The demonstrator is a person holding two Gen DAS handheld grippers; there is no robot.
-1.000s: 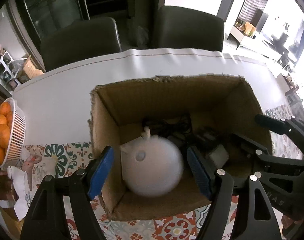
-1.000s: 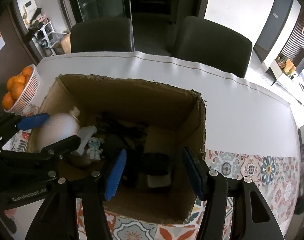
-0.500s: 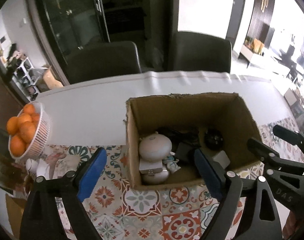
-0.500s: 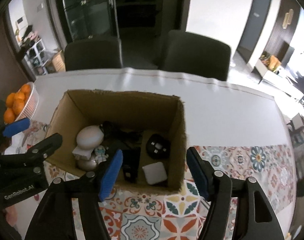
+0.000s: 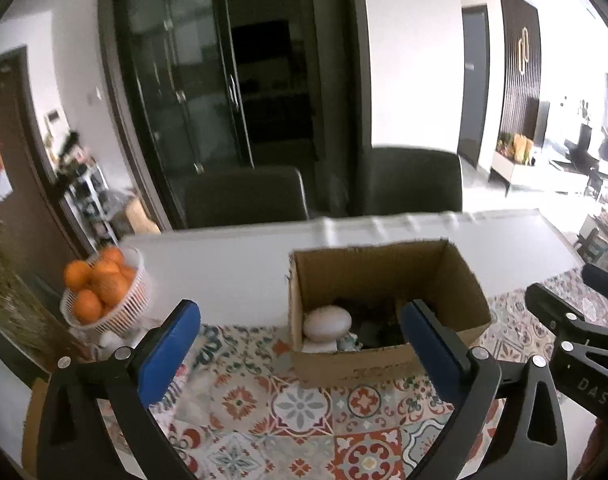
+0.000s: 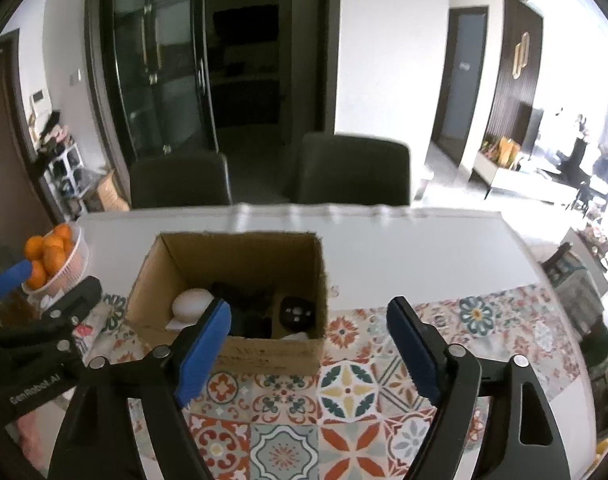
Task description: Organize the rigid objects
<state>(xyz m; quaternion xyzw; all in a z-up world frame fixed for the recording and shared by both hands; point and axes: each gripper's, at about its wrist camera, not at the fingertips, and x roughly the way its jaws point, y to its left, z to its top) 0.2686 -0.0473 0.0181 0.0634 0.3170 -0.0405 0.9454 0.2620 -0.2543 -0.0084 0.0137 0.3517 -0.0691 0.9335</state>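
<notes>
An open cardboard box stands on the patterned table runner. Inside lie a white round lamp-like object, a round black item and several dark things. My left gripper is open and empty, held back from the box's near side. My right gripper is open and empty, in front of the box's near right corner. The right gripper also shows in the left wrist view, and the left gripper in the right wrist view.
A white basket of oranges stands left of the box. The tiled runner covers the near table; the far part is white. Two dark chairs stand behind the table.
Both grippers have pulled up and back from the box. The white round object, between the left fingers a second ago, now rests in the box's left corner.
</notes>
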